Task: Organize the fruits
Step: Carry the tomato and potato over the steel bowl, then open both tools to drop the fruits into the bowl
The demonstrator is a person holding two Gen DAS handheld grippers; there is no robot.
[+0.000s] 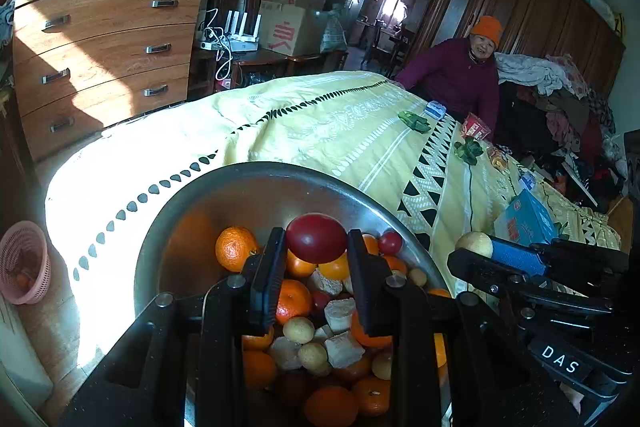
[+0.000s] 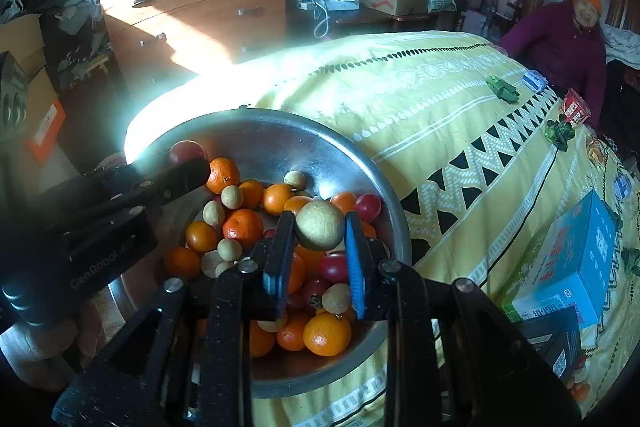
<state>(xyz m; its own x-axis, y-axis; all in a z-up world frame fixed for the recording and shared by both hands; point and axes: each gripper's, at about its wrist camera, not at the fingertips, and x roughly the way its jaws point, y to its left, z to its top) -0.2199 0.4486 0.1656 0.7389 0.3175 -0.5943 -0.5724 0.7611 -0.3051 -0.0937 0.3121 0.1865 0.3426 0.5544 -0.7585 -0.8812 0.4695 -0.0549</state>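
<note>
While both tongs hovered over steel bowl [image 1: 192, 211], each pinched one fruit. Left gripper [image 1: 316, 251] clamped dark red tomato [image 1: 316, 238] between black fingers, held above fruit pile. Right gripper [image 2: 320, 239] squeezed pale yellow-green round fruit [image 2: 319, 225] between blue pads [image 2: 354, 255], also above pile. Beneath both tongs: oranges [image 2: 327, 334], small red tomatoes [image 2: 368, 207], small tan fruits [image 2: 232, 197] heaped in bowl. Bowl sat on yellow patterned bedspread [image 2: 420, 99]. Blue box [image 2: 576, 259] lay right of right tongs. Pink basket [image 1: 24, 263] stood on floor, far left of left tongs.
</note>
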